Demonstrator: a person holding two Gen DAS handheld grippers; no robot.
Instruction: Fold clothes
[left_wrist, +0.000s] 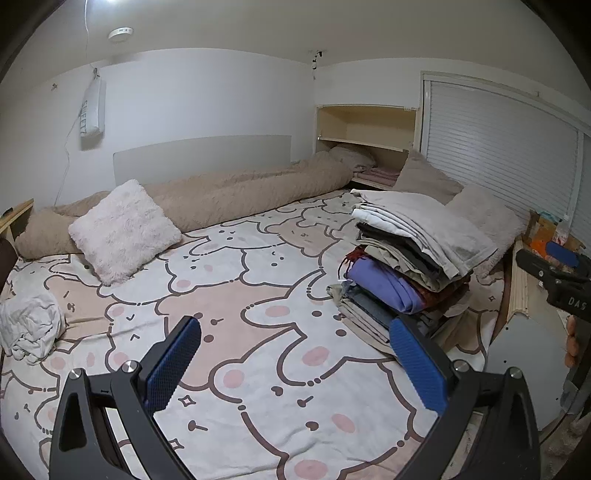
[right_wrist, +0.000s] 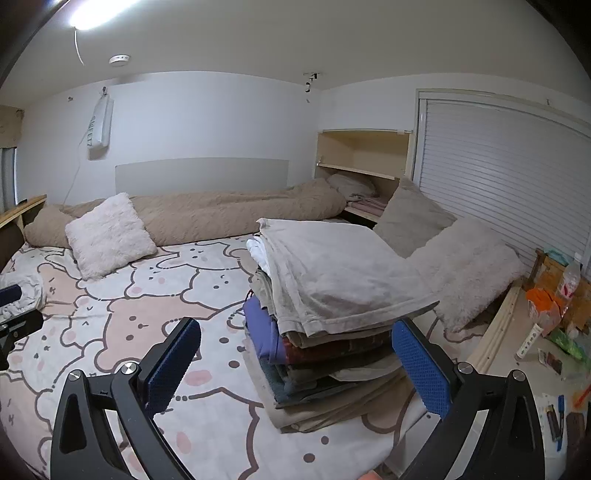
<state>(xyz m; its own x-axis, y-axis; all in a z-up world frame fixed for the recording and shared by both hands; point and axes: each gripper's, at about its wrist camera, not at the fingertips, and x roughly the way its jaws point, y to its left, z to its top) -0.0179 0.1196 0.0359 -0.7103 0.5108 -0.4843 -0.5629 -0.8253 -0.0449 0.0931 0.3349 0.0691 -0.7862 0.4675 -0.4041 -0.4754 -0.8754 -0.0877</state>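
Both grippers are hovering over the bed, holding nothing: left gripper (left_wrist: 295, 354) is sitting with its blue pads spread wide above the bear-print sheet (left_wrist: 258, 295), right gripper (right_wrist: 295, 354) is likewise gaping, its pads flanking the near end of the folded stack (right_wrist: 332, 314). That stack is resting on the right side of the bed near the mattress edge, grey cloth (right_wrist: 332, 277) on top overhanging the layers beneath, purple piece (right_wrist: 260, 332) showing at the left side. One crumpled white garment (left_wrist: 31, 326) is lying unfolded at the far left edge of the sheet, well apart from the stack. Wide bare sheet is lying between the two. Fluffy white pillow (left_wrist: 123, 230) is leaning against the rolled beige duvet (left_wrist: 240, 192) along the headboard side. Grey cushions (right_wrist: 465, 266) are lining the right edge by the shuttered closet (right_wrist: 498, 177). Cluttered side ledge (right_wrist: 546, 332) is sitting beyond the mattress edge at right.
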